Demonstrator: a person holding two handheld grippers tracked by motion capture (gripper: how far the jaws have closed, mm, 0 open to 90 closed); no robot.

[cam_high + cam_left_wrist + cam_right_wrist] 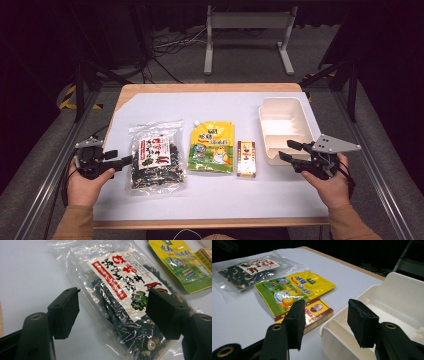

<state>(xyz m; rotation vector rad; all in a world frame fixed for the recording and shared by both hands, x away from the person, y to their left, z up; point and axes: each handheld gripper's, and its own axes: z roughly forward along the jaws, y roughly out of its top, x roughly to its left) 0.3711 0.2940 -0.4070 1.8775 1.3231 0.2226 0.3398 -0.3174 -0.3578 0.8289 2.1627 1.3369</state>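
Note:
A clear bag of dark dried seaweed with a red-and-white label [155, 156] lies flat on the white table top. My left gripper [120, 157] hovers at the bag's left edge. In the left gripper view the bag [120, 280] shows between the jaws of that gripper [113, 298], which stand apart and do not press it. My right gripper [286, 150] is open at the near left corner of the white tray [285, 127]. In the right gripper view nothing sits between the jaws of this gripper [326, 305], which hover over the tray's corner [392, 297].
A yellow spouted pouch [211, 146] lies right of the seaweed bag, and a small red-and-gold box [246, 158] lies between the pouch and the tray. The right gripper view shows the box [317, 311] and pouch [294, 287] close by. The table's wooden rim [210, 87] runs along the back.

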